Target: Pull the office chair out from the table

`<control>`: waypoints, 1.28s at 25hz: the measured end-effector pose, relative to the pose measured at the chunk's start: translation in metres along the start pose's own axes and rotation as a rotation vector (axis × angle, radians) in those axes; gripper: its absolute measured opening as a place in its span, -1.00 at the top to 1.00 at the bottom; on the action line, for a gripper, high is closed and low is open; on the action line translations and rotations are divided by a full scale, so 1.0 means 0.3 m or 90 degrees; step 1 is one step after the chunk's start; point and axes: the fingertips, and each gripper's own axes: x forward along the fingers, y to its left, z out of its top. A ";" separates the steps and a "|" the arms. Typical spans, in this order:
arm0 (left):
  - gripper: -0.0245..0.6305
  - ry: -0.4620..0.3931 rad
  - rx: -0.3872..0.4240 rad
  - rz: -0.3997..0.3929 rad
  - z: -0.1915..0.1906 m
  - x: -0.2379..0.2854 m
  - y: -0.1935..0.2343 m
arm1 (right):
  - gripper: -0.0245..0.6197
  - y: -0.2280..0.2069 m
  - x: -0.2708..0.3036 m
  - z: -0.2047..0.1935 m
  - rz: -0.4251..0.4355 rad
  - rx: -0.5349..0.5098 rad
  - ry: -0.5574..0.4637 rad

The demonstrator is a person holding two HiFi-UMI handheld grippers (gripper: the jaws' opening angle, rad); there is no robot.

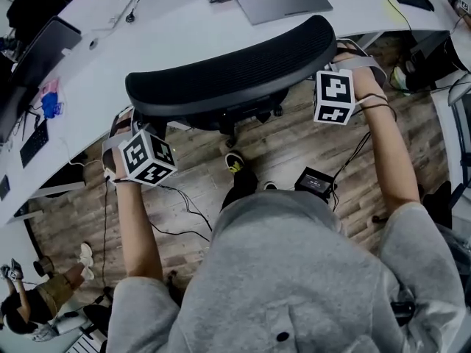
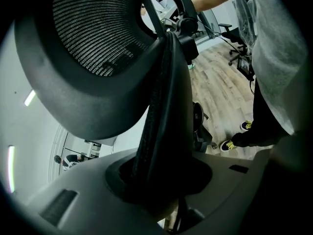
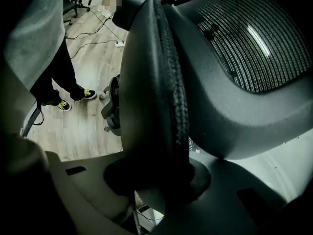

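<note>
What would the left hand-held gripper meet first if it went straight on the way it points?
The chair backrest: its edge sits clamped in the jaws of the left hand-held gripper. Beyond that, probably the white table, though depth is unclear.

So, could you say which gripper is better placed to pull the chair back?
Right, slightly: left gripper and right gripper both clamp the backrest, but the right arm is stretched farther forward.

Head view bright and even on my end, white table (image 1: pixel 184 28) slightly washed out. Both gripper views dim, fisheye-warped, black vignette corners, near chair back (image 2: pixel 161 106) soft.
</note>
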 end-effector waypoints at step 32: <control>0.53 0.019 -0.017 0.008 0.017 -0.127 -0.166 | 0.58 0.137 -0.110 -0.004 0.013 -0.079 -0.043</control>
